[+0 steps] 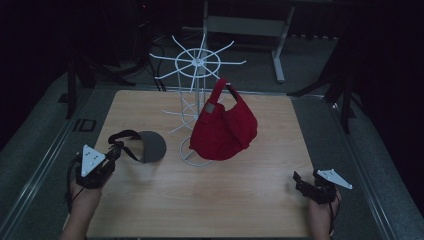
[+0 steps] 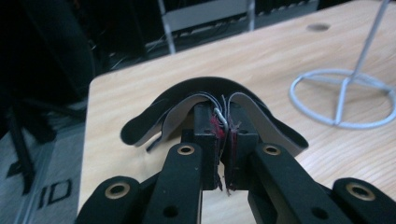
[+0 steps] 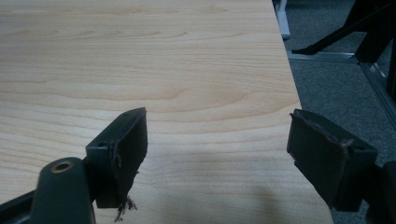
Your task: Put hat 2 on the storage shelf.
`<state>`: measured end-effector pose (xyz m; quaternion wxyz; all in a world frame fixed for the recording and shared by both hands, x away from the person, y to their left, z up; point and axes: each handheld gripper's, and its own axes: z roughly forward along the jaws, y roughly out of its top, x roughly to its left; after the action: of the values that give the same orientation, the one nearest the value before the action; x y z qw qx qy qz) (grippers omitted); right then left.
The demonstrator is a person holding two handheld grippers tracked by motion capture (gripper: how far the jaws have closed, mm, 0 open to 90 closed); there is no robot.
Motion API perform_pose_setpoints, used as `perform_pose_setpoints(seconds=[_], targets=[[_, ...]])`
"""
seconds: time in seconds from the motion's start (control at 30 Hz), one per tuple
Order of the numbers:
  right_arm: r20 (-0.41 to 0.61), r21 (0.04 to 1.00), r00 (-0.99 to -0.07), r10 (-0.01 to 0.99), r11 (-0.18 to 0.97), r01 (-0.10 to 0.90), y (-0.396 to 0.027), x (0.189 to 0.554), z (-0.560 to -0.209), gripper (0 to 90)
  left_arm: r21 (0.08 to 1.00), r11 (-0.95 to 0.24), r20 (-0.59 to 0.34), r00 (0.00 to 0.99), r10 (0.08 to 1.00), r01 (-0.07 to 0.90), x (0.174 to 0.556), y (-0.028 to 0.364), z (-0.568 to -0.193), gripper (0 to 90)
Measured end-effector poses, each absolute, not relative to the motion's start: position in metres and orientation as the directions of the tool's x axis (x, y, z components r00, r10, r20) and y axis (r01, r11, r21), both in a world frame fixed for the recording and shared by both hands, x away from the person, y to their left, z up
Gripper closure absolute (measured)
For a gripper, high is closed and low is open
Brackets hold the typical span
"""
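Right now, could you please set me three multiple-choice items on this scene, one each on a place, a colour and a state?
1. Where does the red cap hang?
A. on the white wire rack
B. flat on the wooden table
C. in the right gripper

2. What colour is the visor?
A. white
B. dark grey
C. red

3. How is the left gripper?
A. wide open
B. shut on the visor's strap
C. resting on the rack

Key: 1 A, it hangs from a rack arm; 2 B, the brim looks dark grey; 3 B, the pads pinch the strap.
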<state>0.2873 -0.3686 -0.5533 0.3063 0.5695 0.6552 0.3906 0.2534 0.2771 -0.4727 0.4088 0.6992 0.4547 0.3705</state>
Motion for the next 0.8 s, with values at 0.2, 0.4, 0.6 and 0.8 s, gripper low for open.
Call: perform_pose_setpoints(seconds=[0.2, 0.4, 0.6, 0.8], targets=[[0.048, 0.86, -0.161, 0.986, 0.041, 0.509, -0.369, 0.287, -0.553, 20.0, 0.941, -0.188, 0.074, 0.372, 0.925, 0.28, 0.262, 0.278, -0.456, 86.2], [0.041, 0.865, -0.161, 0.986, 0.046, 0.5, -0.368, 0.287, -0.553, 20.0, 0.96, -0.182, 0.078, 0.418, 0.905, 0.215, 0.266, 0.278, -0.439, 86.2], [0.027, 0.872, -0.172, 0.985, 0.061, 0.485, -0.367, 0.287, -0.553, 20.0, 0.958, -0.206, 0.093, 0.467, 0.879, 0.198, 0.27, 0.278, -0.424, 86.2], [0.036, 0.872, -0.173, 0.984, 0.054, 0.486, -0.368, 0.287, -0.553, 19.9, 0.971, -0.193, 0.096, 0.508, 0.856, 0.142, 0.268, 0.279, -0.408, 86.2]])
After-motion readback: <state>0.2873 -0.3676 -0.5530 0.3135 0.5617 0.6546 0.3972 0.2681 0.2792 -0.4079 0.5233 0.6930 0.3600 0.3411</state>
